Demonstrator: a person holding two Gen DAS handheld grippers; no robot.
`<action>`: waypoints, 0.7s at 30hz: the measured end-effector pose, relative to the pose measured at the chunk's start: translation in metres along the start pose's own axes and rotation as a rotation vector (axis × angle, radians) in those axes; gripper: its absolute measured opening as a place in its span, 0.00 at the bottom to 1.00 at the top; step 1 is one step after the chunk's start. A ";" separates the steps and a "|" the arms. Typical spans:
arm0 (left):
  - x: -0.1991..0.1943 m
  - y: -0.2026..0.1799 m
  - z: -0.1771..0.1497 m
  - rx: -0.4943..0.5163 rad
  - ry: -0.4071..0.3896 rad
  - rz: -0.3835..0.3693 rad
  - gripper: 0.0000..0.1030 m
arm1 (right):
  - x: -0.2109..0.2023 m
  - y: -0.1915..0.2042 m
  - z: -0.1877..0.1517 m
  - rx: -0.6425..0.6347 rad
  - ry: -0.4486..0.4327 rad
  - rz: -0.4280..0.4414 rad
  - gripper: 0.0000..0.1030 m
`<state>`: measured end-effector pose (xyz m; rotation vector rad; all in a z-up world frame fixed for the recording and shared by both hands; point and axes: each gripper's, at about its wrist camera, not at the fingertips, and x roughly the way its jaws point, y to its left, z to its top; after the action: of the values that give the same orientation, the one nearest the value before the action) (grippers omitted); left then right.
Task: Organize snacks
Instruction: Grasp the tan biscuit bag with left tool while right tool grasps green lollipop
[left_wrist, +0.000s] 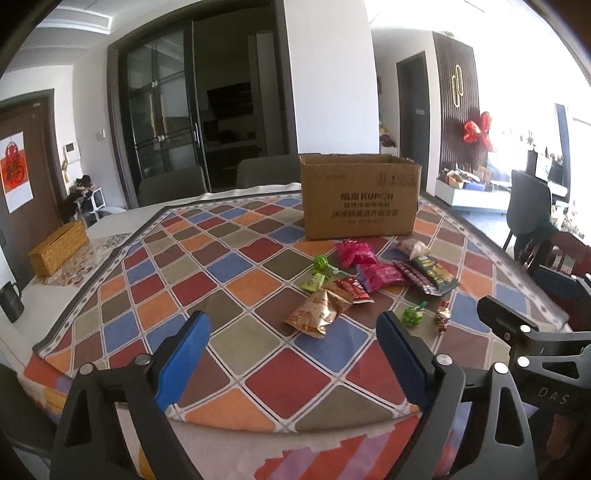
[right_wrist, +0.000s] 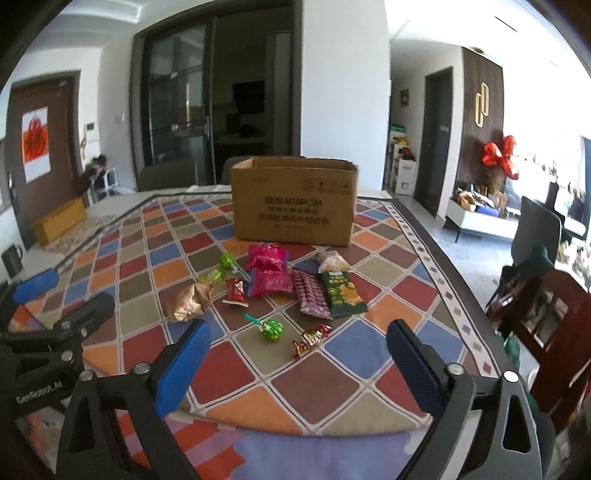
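Cardboard box (right_wrist: 293, 201) open-topped toward table's far edge; snack packets (right_wrist: 271, 282) scattered on chequered cloth (right_wrist: 314, 384) just in front of it, mid-table; left gripper (left_wrist: 293, 354) and right gripper (right_wrist: 299, 363) both released, empty, over near edge, clear of snacks.

We count one cardboard box (right_wrist: 293, 201) and two green lollipops (right_wrist: 272, 329). We see two pink snack packets (right_wrist: 266, 257) and one wrapped candy (right_wrist: 310, 339).
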<state>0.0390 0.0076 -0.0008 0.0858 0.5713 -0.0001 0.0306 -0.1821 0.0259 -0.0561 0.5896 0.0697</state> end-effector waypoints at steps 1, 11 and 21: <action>0.005 0.001 -0.002 0.007 0.002 -0.003 0.87 | 0.006 0.003 0.000 -0.017 0.004 0.001 0.90; 0.068 0.003 -0.020 0.038 0.097 -0.037 0.74 | 0.061 0.023 -0.003 -0.081 0.076 0.053 0.78; 0.108 -0.008 -0.024 0.094 0.157 -0.087 0.73 | 0.107 0.028 -0.012 -0.077 0.192 0.084 0.60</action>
<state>0.1166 0.0045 -0.0803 0.1531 0.7316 -0.1052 0.1101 -0.1494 -0.0447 -0.1133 0.7811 0.1703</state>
